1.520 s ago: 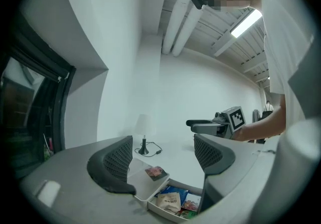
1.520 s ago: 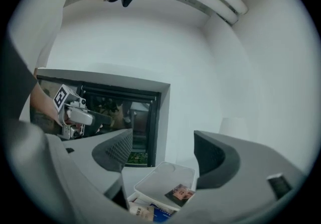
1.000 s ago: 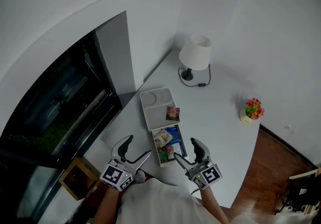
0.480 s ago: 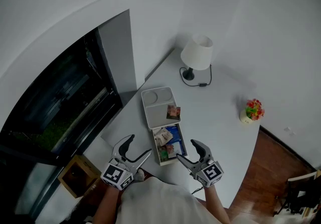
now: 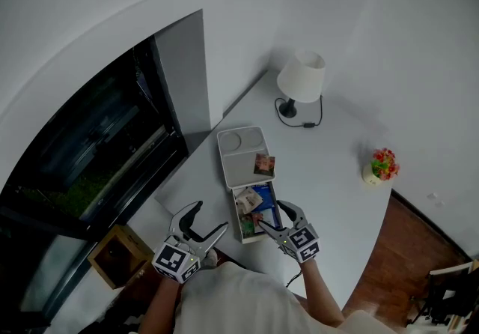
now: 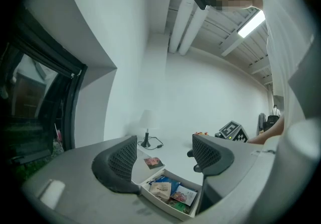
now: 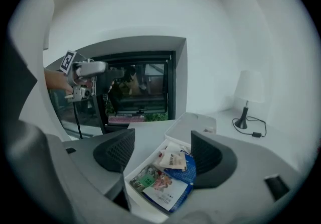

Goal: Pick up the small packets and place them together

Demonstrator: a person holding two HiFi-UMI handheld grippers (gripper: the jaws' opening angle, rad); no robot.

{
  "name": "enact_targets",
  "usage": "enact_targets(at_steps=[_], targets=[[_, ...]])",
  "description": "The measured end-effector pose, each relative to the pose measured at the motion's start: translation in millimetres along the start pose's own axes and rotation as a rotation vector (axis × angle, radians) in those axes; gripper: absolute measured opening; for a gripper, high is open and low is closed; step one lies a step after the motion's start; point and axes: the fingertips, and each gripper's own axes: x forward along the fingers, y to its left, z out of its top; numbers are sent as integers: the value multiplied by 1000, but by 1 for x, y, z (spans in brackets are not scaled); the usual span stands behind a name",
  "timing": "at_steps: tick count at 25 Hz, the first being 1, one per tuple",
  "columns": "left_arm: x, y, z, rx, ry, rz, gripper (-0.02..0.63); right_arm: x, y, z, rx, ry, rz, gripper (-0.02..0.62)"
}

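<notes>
While the small packets [image 5: 254, 209] lie heaped in the near compartment of the white box [image 5: 238, 168], one more packet [image 5: 263, 165] is seen apart from them, flat on the right edge of the box's far section. Compared with a second ago, the right gripper [image 5: 273, 215] is found lower and tipped downward, brought over the near compartment's right side. Its jaws have just been closed a little yet are held wide apart; in the right gripper view the heap [image 7: 168, 168] is framed between and below them, and no pad is pressed on any packet. The left gripper [image 5: 209, 218] is kept where it was, at the table's near edge just left of the box, with its jaws spread wide and nothing gripped. Nothing in the box is shifted. Farther back on the white table [image 5: 329, 183], a lamp [image 5: 301, 79] and a small flower pot [image 5: 382, 165] are left standing as before.
</notes>
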Motion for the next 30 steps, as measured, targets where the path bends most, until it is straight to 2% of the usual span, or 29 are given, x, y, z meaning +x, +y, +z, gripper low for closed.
enact_targets(at_steps=[6, 15, 18, 20, 21, 22, 23, 30], targets=[[-5, -1, -3, -7, 5, 13, 351, 46, 4, -43, -44, 189, 62, 344], [-17, 0, -7, -12, 9, 45, 351, 93, 12, -105, -203, 402, 163, 344], [-21, 1, -9, -17, 13, 59, 351, 103, 10, -114, -271, 440, 164, 344], [-23, 1, -12, -19, 18, 65, 351, 109, 9, -116, -358, 456, 153, 344], [-24, 1, -13, -19, 22, 68, 351, 111, 9, -117, -406, 468, 151, 311], [-24, 0, -14, -20, 24, 71, 351, 112, 10, -120, -445, 481, 153, 240], [-24, -1, -16, -25, 25, 73, 351, 114, 12, -123, -470, 495, 161, 238], [-27, 0, -14, -28, 27, 90, 351, 127, 22, -137, -539, 548, 191, 236]])
